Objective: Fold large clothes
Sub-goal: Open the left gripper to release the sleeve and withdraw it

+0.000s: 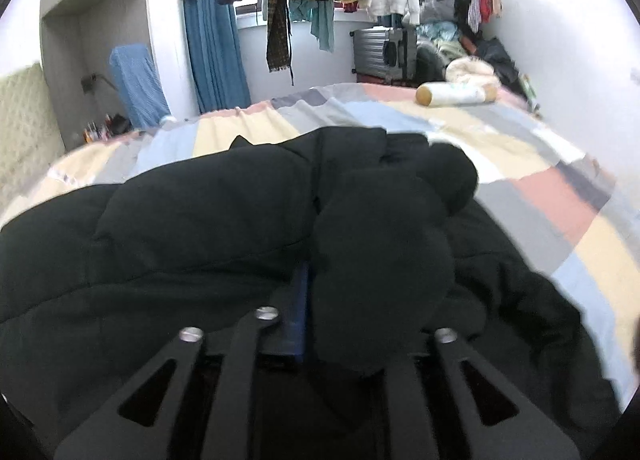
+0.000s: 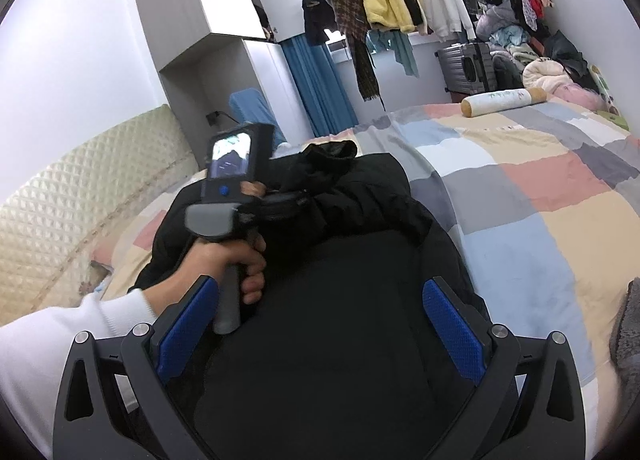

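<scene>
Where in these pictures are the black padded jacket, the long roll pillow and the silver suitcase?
black padded jacket (image 2: 360,260): right wrist view, on its folded middle.
roll pillow (image 2: 500,99): right wrist view, on its white middle section.
silver suitcase (image 1: 370,53): left wrist view, on its ribbed side.

bright, even indoor light | fisheye-warped edges | foreground perhaps slightly blurred

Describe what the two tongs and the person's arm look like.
Right tongs: black slotted linkage arms with silver screws and blue textured pads. Left tongs: same black arms and screws; grey handle, black body with a small screen and a blue button. The sleeve is white.
</scene>
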`<state>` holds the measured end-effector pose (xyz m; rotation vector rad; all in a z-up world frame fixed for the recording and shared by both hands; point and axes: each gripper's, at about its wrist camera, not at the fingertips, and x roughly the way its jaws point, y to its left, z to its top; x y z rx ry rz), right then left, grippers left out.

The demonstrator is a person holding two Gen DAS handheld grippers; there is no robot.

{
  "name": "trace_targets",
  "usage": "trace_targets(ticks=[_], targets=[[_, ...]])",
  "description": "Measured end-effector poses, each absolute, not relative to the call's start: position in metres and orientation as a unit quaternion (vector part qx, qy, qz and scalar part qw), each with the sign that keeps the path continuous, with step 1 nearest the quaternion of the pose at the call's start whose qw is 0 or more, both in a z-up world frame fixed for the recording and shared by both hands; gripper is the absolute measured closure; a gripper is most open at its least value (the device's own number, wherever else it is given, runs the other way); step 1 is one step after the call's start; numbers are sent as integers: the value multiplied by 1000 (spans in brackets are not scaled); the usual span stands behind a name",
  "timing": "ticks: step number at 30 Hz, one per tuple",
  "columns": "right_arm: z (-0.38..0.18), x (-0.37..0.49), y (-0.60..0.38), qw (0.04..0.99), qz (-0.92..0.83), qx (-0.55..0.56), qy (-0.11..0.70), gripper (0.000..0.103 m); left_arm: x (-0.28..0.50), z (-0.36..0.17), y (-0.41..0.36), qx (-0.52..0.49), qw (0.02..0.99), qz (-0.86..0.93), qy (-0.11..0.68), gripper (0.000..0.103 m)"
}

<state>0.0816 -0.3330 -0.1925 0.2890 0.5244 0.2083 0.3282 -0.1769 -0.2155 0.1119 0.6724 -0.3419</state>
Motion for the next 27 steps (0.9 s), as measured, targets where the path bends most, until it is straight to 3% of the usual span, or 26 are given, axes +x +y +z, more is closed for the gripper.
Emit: trace_targets(ticks=[1, 2, 3, 5, 10, 17, 27], targets=[[-193, 82, -333, 950, 103, 142, 257, 0, 324, -212, -173, 42, 927, -171, 331, 71], [-193, 82, -331, 951, 104, 141, 256, 0, 319, -208, -170, 35, 928, -170, 330, 56], [-193, 82, -329, 952, 104, 138, 254, 0, 317, -205, -167, 32, 929, -169, 327, 34], [-192, 81, -324, 954, 106, 130, 251, 0, 301, -193, -161, 34, 936, -168, 307, 16], [-187, 78, -315, 956, 121, 119, 237, 0, 272, -169, -133, 41, 940, -173, 290, 16], [-181, 86, -307, 955, 132, 127, 233, 0, 227, -141, -36, 22, 955, -101, 279, 16], [-168, 144, -298, 950, 130, 123, 256, 0, 230, -175, 62, 7, 949, -7, 316, 13]])
